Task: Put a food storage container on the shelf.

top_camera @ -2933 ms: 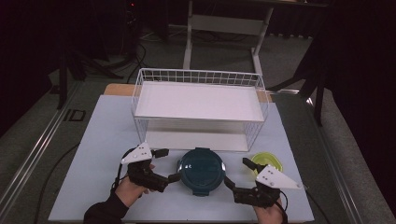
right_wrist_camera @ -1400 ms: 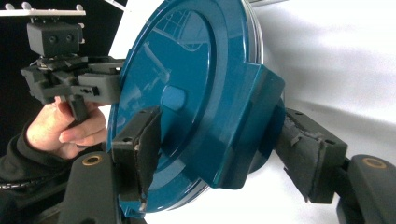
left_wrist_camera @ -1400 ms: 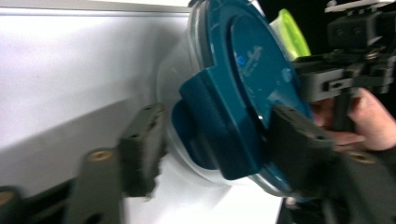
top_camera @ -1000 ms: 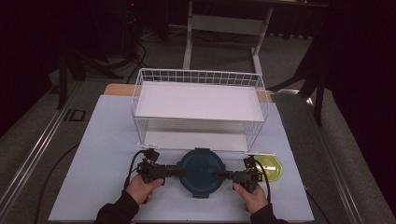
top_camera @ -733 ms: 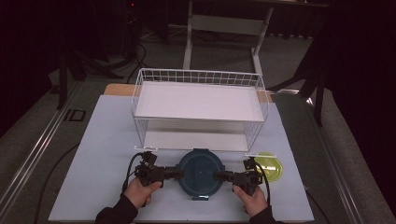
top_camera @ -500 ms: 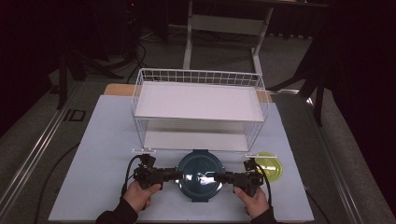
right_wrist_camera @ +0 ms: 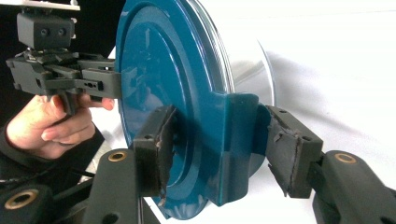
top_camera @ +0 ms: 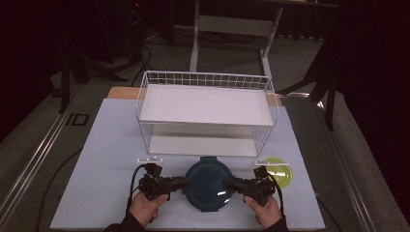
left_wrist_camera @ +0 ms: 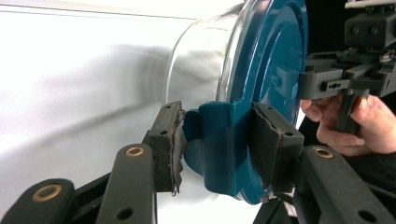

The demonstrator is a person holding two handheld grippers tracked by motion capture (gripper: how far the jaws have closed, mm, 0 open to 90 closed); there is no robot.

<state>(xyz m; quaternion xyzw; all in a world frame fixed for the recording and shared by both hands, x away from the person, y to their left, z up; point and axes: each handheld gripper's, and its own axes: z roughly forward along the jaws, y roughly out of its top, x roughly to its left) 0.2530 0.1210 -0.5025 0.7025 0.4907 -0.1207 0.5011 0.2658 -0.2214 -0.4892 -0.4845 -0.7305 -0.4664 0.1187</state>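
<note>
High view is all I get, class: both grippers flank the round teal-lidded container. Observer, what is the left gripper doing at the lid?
Observer: The left gripper has just been closing. Both its pads appear to press on a teal latch tab at the rim of the lid.
Operator: And the right one?
Observer: The right gripper has been closing too, around the opposite tab, but a gap shows beside its outer pad.
Operator: What sits under the lid?
Observer: A clear glass bowl; I cannot make out its inside.
</note>
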